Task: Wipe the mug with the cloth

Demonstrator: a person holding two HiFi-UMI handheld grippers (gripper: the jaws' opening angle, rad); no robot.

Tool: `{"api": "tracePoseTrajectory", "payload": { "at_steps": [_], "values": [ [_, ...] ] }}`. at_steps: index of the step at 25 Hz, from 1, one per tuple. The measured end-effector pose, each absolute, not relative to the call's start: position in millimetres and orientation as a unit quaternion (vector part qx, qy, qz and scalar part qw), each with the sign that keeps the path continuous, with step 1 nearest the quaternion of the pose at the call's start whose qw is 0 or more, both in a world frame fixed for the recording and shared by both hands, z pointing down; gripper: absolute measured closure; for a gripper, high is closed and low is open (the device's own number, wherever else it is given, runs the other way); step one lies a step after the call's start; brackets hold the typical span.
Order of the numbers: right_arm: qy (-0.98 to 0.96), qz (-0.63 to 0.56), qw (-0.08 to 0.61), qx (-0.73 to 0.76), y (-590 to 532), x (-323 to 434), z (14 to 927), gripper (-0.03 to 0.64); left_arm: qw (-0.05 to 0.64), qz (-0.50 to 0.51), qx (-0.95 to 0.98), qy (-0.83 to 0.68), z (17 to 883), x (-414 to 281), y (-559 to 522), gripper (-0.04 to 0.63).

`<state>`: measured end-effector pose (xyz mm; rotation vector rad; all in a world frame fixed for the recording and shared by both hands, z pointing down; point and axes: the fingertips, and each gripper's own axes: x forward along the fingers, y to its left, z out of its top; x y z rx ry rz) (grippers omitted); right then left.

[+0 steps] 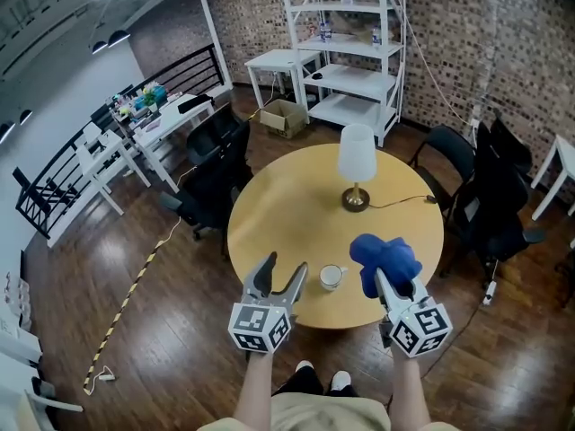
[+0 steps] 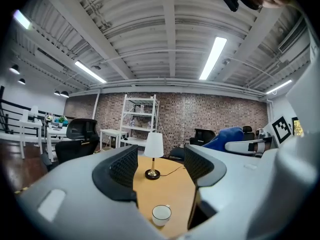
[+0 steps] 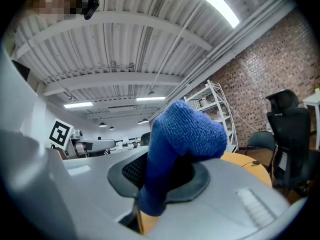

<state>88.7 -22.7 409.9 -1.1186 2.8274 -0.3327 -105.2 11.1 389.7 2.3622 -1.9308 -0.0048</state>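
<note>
Both forearms reach forward over the near edge of the round table (image 1: 269, 214). The left gripper (image 1: 285, 269) hangs with its jaws spread wide, nothing between them. The right gripper (image 1: 386, 281) is clamped on the one blue cloth (image 1: 384, 255), bunched above it. One white mug (image 1: 331, 277) sits between the two grippers by that edge. One lamp (image 1: 357, 164) stands toward the far edge.

Head view steeply above shared table (image 1: 287, 214)
</note>
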Motion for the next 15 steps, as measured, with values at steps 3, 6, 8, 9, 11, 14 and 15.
{"api": "tracePoseTrajectory", "payload": {
  "at_steps": [3,6,8,9,11,14,15],
  "values": [
    [0.926,-0.107,0.033,-0.361,-38.1,83.0,412.6,0.541,0.052,-0.002,0.774,-0.631,394.5,-109.7,-9.4,0.324],
    [0.922,-0.111,0.02,-0.37,-56.3,82.1,422.5,0.541,0.06,-0.001,0.782,-0.62,403.8,-111.4,-33.3,0.324],
    [0.918,-0.112,0.015,-0.38,-70.6,81.9,426.7,0.541,0.062,-0.002,0.789,-0.612,407.3,-113.3,-50.1,0.324],
    [0.916,-0.112,0.013,-0.384,-78.3,79.9,426.2,0.541,0.063,-0.003,0.792,-0.608,407.2,-115.7,-58.9,0.324],
    [0.916,-0.107,0.01,-0.386,-92.8,71.9,420.7,0.541,0.063,-0.005,0.798,-0.6,404.8,-122.2,-76.5,0.324],
    [0.918,-0.097,0.007,-0.385,-114.7,56.4,411.7,0.541,0.059,-0.002,0.806,-0.589,403.1,-133.3,-101.2,0.324],
    [0.918,-0.096,0.005,-0.384,-122.7,50.0,410.5,0.541,0.058,-0.002,0.808,-0.587,403.2,-138.2,-108.9,0.324]
  ]
}}
